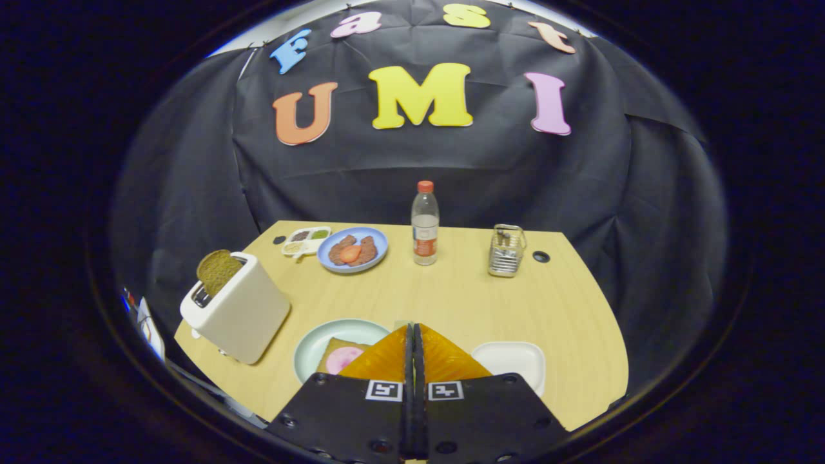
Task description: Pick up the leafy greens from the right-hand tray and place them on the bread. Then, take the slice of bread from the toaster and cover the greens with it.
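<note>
Hovering claw (413,335), fingers pressed together, between plate (316,341) and white tray (515,361).

Hand-held gripper (413,332) fingers pressed together, nothing btwn them, pointing fwd, level.

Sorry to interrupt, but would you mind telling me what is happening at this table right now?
A person is holding a hand-held gripper above the near edge of the table, its fingers pressed together with nothing between them. Just below them is a plate with a slice of bread topped by something pink. The white tray beside the fingers looks bare of greens. The toaster holds a brown slice.
</note>
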